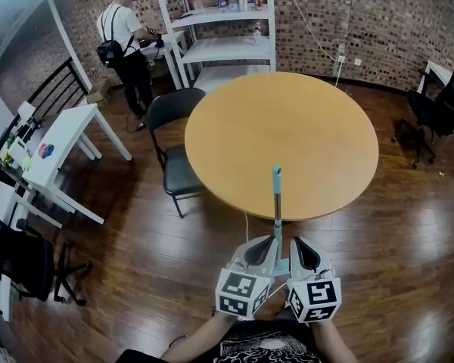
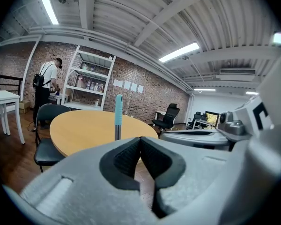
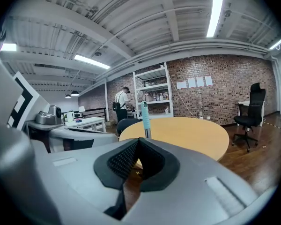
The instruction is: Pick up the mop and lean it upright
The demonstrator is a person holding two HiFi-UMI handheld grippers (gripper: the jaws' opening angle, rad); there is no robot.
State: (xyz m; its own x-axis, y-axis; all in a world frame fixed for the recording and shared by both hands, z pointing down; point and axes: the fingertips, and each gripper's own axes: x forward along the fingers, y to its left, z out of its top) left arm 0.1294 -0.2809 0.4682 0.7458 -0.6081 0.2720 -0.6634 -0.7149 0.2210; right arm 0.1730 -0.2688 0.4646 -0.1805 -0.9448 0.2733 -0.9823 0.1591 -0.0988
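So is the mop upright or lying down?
Upright. The mop handle stands vertical at the round table's near edge, teal grip on top; whether it rests on the table, cannot tell.

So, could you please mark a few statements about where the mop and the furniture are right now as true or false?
1. The mop handle stands upright at the near edge of the round table. True.
2. The tongs of the right gripper clamp the mop handle. False: they are shut on nothing, and the handle rises beyond them.
3. In the head view, a black chair stands at the table's left edge. True.
4. Bottles stand on the round table. False: they stand on the white shelf.
5. A person stands beside that shelf. True.
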